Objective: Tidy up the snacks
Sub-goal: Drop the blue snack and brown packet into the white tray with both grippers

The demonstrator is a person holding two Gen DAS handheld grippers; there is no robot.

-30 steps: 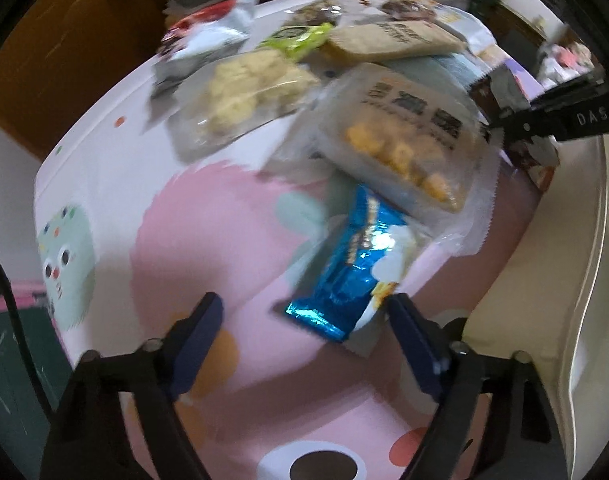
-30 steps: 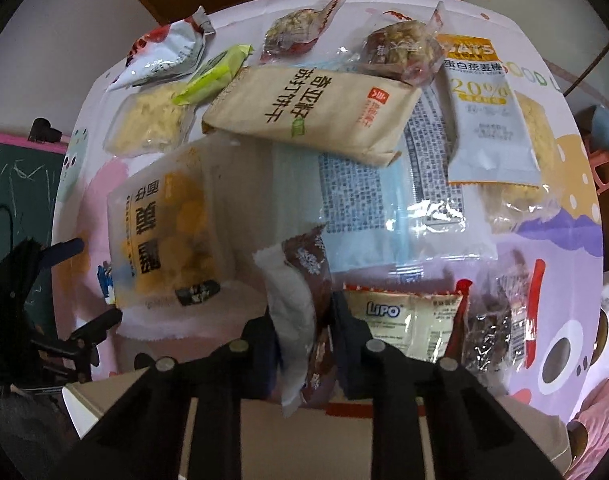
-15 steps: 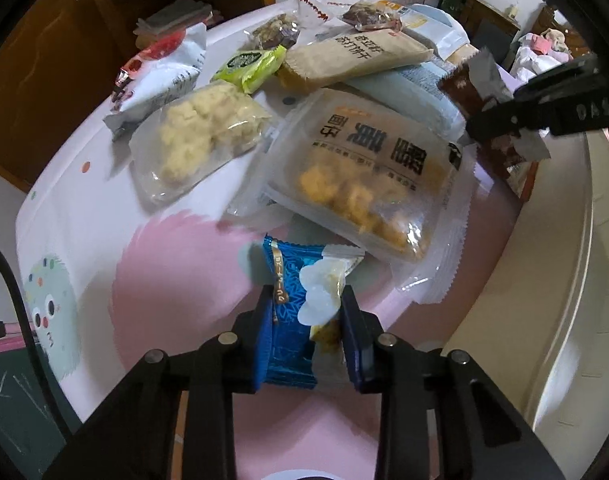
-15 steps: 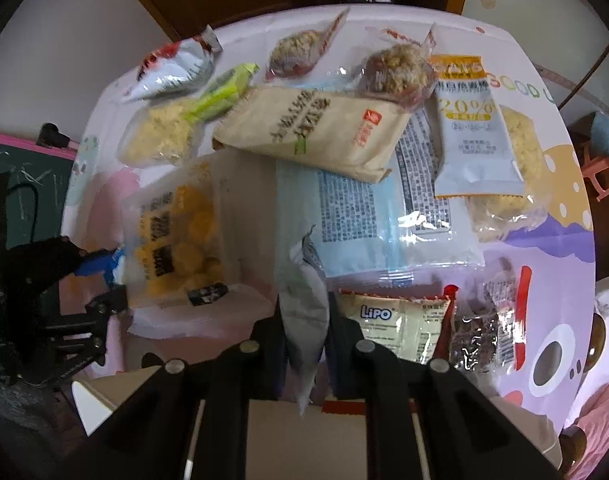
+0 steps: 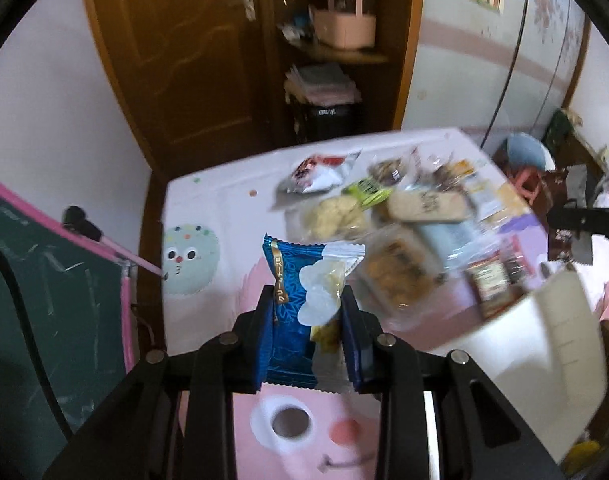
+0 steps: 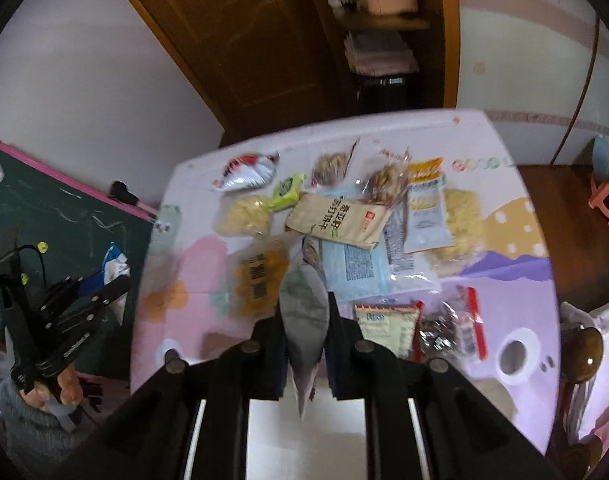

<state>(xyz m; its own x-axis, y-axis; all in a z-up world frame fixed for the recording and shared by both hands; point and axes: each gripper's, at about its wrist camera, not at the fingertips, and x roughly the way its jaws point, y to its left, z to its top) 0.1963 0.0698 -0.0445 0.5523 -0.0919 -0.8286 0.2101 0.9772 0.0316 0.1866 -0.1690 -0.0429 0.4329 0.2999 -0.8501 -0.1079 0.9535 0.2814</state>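
Left wrist view: the left gripper (image 5: 307,320) is closed on a blue packet (image 5: 294,320), which stands upright between the two fingers, clear of the table (image 5: 224,208). Beyond it, blurred, the other snacks lie in a heap on the patterned cloth. At the right edge the right gripper (image 5: 580,220) shows, with a dark wrapper pinched in it.

Right wrist view: the right gripper (image 6: 304,320) is clamped on a grey packet (image 6: 304,312), held edge-on above the table's (image 6: 524,280) near edge. Behind it lie a tan packet (image 6: 340,220), a pale blue packet (image 6: 356,268) and an orange packet (image 6: 258,276). At far left the left gripper (image 6: 104,284) holds the blue packet (image 6: 114,264) off the table's side.
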